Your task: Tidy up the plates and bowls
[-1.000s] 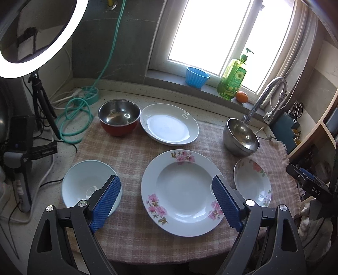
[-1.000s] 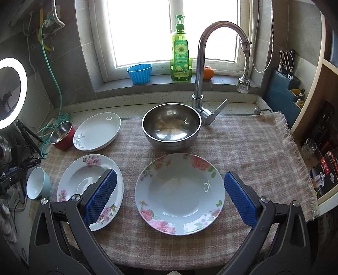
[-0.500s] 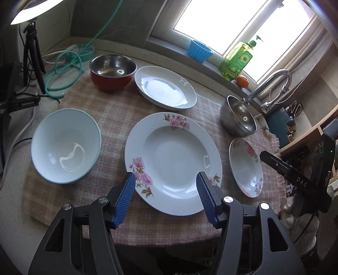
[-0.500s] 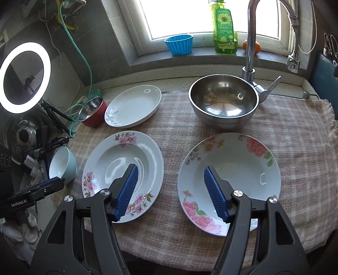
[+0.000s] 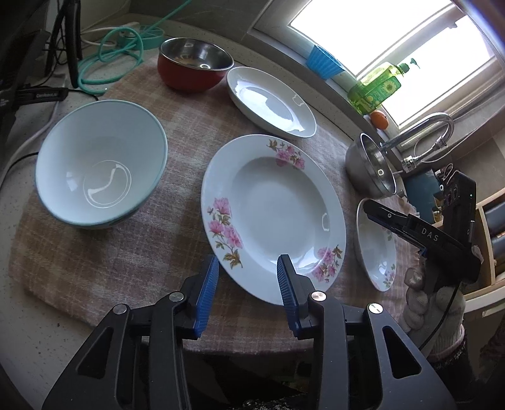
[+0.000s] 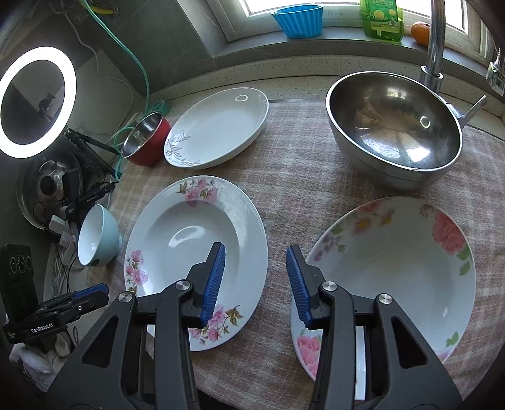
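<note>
A large plate with pink flowers point(image 5: 274, 214) lies mid-cloth. Its near rim sits between the closing jaws of my left gripper point(image 5: 249, 257), whose blue pads do not touch it. Left of it stands a light blue bowl point(image 5: 101, 164); behind are a red bowl with a steel inside point(image 5: 195, 63) and a white oval plate point(image 5: 271, 101). My right gripper point(image 6: 256, 246) hovers, jaws closing, over the strip of cloth between the pink-flower plate point(image 6: 176, 227) and a rose-patterned plate point(image 6: 394, 268). Its left pad hangs over the first plate and its right pad over the second's left rim, gripping nothing.
A big steel bowl point(image 6: 394, 132) stands by the tap point(image 6: 435, 38) at the back right. A plaid cloth point(image 5: 94, 268) covers the counter. A green hose point(image 5: 126, 41), cables and a ring light point(image 6: 38, 101) crowd the left. A blue cup point(image 6: 300, 15) and soap bottle point(image 6: 382, 19) line the windowsill.
Both grippers have come down closer to the plates, and their jaws have narrowed from wide open. The right gripper has shifted left, from over the rose plate to the gap between the plates.
</note>
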Demonstrator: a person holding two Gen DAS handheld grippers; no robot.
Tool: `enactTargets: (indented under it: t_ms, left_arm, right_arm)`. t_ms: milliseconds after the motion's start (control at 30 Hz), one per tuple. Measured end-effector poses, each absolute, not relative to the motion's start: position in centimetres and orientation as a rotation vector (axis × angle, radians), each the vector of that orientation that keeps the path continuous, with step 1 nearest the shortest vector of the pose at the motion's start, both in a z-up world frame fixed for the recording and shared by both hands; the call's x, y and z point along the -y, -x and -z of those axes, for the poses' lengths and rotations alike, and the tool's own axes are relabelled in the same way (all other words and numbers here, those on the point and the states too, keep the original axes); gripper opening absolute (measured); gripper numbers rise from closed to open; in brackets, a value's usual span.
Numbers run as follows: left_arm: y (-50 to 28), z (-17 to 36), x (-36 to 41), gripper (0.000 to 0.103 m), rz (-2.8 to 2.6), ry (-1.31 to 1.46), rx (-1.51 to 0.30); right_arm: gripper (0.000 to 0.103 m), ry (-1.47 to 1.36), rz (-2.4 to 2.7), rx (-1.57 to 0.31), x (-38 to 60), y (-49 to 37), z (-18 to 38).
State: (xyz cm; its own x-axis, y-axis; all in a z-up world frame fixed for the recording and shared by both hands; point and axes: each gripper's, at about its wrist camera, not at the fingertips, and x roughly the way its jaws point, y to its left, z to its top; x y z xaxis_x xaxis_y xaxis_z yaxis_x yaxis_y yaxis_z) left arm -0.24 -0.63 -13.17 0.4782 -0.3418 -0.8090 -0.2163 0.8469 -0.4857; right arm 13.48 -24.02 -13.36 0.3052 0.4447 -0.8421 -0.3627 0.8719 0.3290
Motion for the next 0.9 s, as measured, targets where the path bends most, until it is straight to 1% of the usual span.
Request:
enactTargets:
  t_ms: [333,367,400,467,567,633,733,900]
  left_arm:
    - [-0.4,14.6,0.0,0.035,0.065,0.619,-1.103]
    - [-0.4,14.8,-0.1,0.035,0.066,0.624,-1.105]
    - [-0.5,14.9,-0.1,0.034,0.065,0.629,-1.106]
    - [-0.6,15.1,-0.2,0.03,0.064,0.638,-1.107]
    - [-0.7,15.2,-0.3,0.03,0.062,0.641,-1.111]
    - [-0.8,15.3,-0.3,0.03,0.059,0.643,-1.113]
    - [-0.9,15.5,-0.4,0.03,0.054,0.643,-1.115]
    - [-1.1,15.8,-0.5,0.026,0.055,0.65,-1.121]
  right_arm:
    - [0.041,-0.01,-0.531,-1.191,22.4,-16.0,15.3]
    - [0.04,-0.014,-0.534,-1.198,22.3,-16.3,15.5]
    - [0.037,-0.02,-0.539,-1.206,22.3,-16.5,15.7]
    - [0.035,-0.033,-0.541,-1.225,22.3,-17.0,16.1]
    - [0.034,-0.05,-0.548,-1.242,22.2,-17.5,16.6]
    - [0.03,-0.046,-0.552,-1.246,22.0,-17.7,16.9]
    - [0.029,-0.044,-0.558,-1.256,21.7,-17.9,17.2]
    - [0.029,-0.055,-0.575,-1.268,21.1,-18.4,17.5]
